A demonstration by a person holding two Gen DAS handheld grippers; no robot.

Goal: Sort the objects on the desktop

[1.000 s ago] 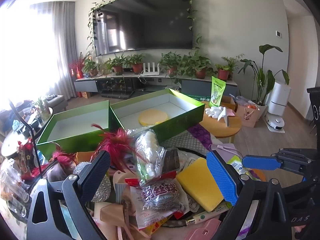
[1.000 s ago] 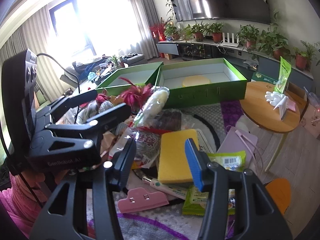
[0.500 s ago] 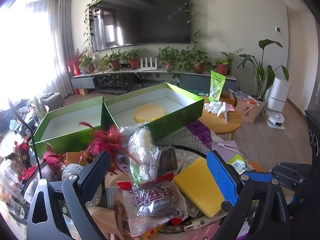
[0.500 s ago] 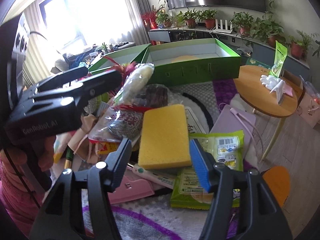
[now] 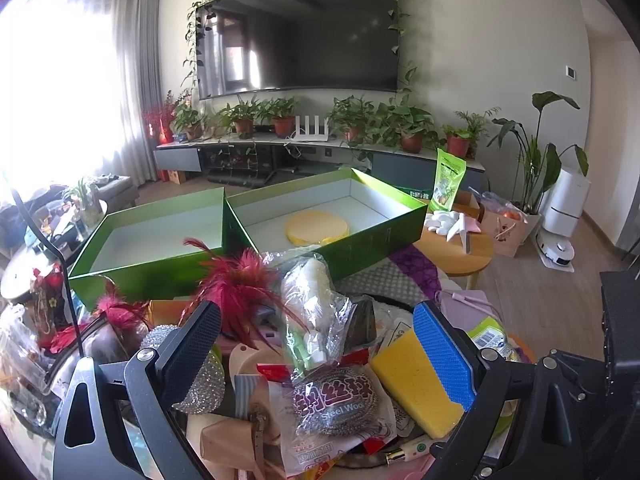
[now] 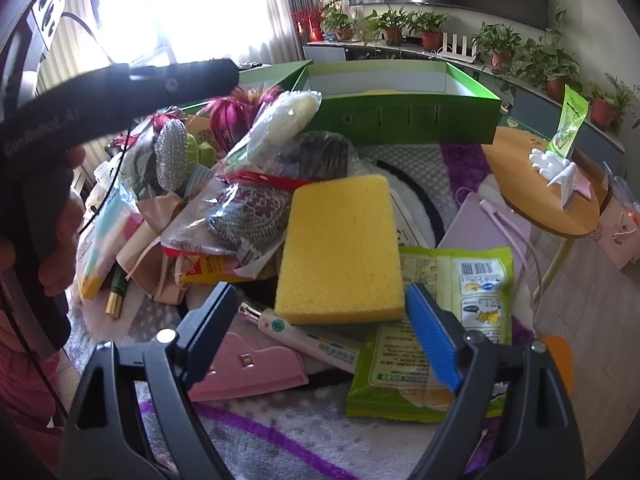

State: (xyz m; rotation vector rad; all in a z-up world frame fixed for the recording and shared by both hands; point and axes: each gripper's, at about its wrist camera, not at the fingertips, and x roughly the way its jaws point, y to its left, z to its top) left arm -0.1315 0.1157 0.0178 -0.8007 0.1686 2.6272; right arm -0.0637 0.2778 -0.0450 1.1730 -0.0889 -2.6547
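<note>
A heap of desktop objects lies on a patterned cloth. A yellow sponge (image 6: pixel 340 248) (image 5: pixel 416 384) sits at its front. My right gripper (image 6: pixel 320 328) is open, close over the sponge's near edge, empty. My left gripper (image 5: pixel 320 356) is open and empty above the heap, over a bagged steel wool ball (image 5: pixel 336 404) (image 6: pixel 248 216). A bagged white brush (image 5: pixel 312 304), red feathers (image 5: pixel 240 280) and a silver scrubber (image 6: pixel 170 152) lie in the heap. Two open green boxes stand behind: the left one (image 5: pixel 152 276) holds nothing, the right one (image 5: pixel 360 256) holds a yellow disc (image 5: pixel 316 228).
A green snack packet (image 6: pixel 440 340), a pink clip (image 6: pixel 248 368), a white tube (image 6: pixel 312 340) and a lilac pad (image 6: pixel 480 228) lie around the sponge. A round wooden side table (image 6: pixel 532 184) stands to the right. The left gripper's body (image 6: pixel 100 96) hangs over the heap's left.
My right gripper has moved forward and down to the yellow sponge, which now fills the space before its fingers. The left gripper has shifted slightly above the heap. Both stay open.
</note>
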